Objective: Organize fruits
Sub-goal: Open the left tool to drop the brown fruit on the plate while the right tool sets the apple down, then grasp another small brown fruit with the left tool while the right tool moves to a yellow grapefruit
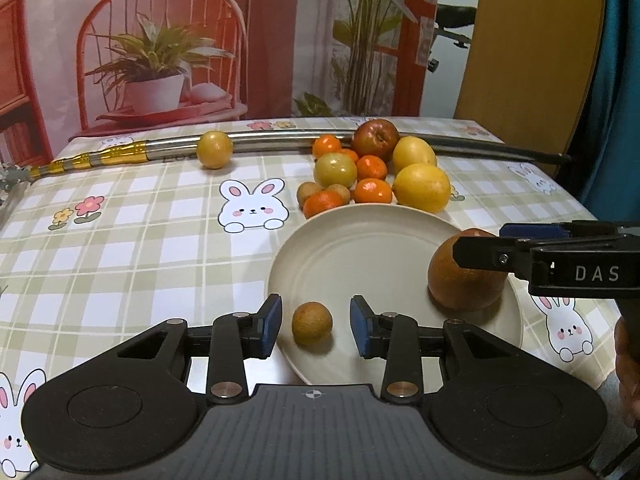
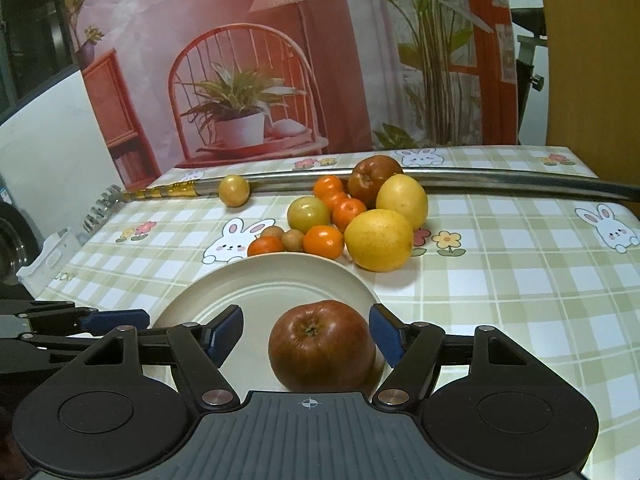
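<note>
1. Round cream plate [image 1: 360,240], near edge of checked bunny-print tablecloth [image 1: 120,240].
2. Small brown round fruit [image 1: 312,323] on plate at 6 o'clock; sits between fingers of left gripper [image 1: 314,326], jaws apart, pads not touching it.
3. Large red-brown apple [image 2: 322,346] on plate, 3 o'clock in left view; right gripper [image 2: 306,334] straddles it, jaws apart, gaps both sides.
4. Fruit pile off plate at 12 o'clock: two big yellow citrus, front one [image 2: 378,240]; dark red apple [image 2: 374,180]; several small orange mandarins, e.g. [image 2: 323,242]; yellow-green round fruit [image 2: 309,213]; two more small brown ones.
5. Lone small yellow round fruit [image 1: 214,149], 10 o'clock, touching long metal rod w/ gold fittings [image 1: 280,142].
</note>
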Available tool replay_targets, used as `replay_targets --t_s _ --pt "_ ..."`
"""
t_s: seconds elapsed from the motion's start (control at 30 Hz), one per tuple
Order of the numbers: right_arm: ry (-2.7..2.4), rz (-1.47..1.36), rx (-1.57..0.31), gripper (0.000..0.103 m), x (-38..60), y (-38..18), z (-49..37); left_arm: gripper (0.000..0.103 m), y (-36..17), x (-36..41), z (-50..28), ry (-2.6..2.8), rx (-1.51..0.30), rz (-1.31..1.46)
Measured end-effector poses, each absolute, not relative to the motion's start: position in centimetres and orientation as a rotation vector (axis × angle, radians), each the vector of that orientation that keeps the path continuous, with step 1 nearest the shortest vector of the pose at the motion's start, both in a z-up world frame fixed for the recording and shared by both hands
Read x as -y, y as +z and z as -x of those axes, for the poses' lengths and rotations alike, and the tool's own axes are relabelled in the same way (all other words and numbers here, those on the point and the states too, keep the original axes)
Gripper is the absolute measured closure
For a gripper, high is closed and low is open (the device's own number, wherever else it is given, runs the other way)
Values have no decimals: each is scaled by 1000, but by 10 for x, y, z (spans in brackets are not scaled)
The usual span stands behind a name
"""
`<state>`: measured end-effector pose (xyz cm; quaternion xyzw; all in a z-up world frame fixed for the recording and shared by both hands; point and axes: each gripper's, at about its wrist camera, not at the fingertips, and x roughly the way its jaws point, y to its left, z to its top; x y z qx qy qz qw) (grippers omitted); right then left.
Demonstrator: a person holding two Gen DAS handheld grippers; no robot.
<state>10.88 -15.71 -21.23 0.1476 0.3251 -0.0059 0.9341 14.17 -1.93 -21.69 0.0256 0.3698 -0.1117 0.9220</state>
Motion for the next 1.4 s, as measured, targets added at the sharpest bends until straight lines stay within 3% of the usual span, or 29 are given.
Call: replay_targets --t_s 0.5,1.0,1.4 --pt "-19 -312 -643 37 164 -207 -110 64 -208 2 -150 -183 -757 3" --pt "-91 -202 -556 37 203 -174 -145 64 -153 -33 -211 -216 -724 64" --pt "-120 -264 -564 37 230 -184 -166 68 -186 3 -289 -294 -889 111"
